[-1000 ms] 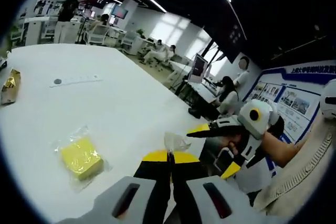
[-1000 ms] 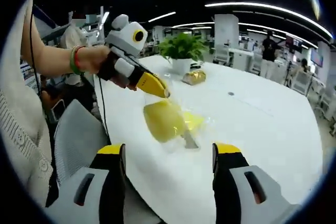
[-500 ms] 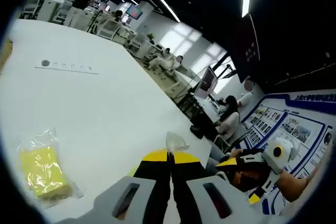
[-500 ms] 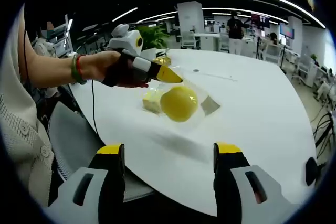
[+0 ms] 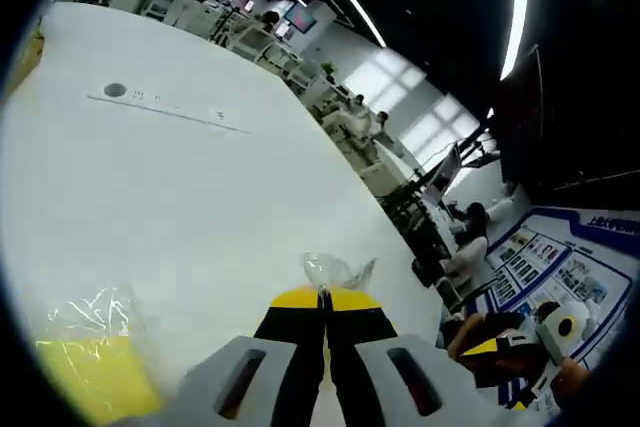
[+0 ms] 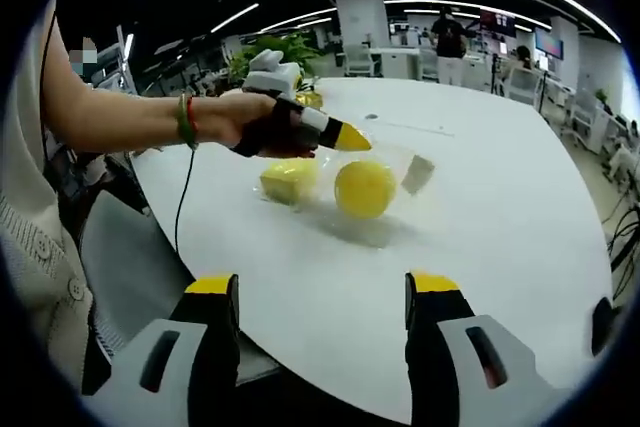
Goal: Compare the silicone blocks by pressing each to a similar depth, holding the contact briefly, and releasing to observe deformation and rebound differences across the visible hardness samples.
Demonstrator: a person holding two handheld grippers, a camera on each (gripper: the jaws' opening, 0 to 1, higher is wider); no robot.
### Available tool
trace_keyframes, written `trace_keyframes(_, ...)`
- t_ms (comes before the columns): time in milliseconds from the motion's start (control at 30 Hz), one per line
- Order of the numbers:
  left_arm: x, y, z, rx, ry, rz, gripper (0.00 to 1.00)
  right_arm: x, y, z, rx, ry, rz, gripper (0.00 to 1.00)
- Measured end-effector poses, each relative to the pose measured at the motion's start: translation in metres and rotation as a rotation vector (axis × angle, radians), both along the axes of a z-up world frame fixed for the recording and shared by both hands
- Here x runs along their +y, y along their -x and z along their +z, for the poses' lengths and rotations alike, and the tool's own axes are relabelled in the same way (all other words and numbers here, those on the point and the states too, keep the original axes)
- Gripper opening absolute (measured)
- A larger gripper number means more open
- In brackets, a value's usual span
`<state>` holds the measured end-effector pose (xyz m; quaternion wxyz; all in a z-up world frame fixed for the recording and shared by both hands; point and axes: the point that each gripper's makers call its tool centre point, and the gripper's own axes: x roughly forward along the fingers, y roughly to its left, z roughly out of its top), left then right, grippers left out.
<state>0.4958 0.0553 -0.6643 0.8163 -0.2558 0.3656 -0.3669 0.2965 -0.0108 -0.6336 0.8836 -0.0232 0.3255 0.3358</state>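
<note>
Over white table [image 6: 520, 217], L tool [image 6: 352, 139] pinches bagged block [image 6: 365, 188].

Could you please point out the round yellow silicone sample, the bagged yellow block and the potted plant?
round yellow silicone sample [image 6: 365, 189], right gripper view, its centre
bagged yellow block [image 6: 288, 180], right gripper view, top face
potted plant [image 6: 290, 46], right gripper view, leaves

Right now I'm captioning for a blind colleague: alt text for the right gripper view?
The left claw, shut on a clear bag, lifts a round yellow silicone piece above a white table; a yellow block lies beside it. The right claw is open.
</note>
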Motion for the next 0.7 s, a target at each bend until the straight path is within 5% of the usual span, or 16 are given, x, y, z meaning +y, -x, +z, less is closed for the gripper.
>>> trace_keyframes(267, 0.006, -0.024, -0.032, 0.063, -0.009, 0.087, 0.00, 0.000, -0.013, 0.002, -0.011, -0.017, -0.028, 0.63)
trace_keyframes(700, -0.003, -0.026, -0.055, 0.123, -0.006, 0.175, 0.00, -0.009, -0.016, -0.005, 0.003, -0.007, -0.046, 0.62)
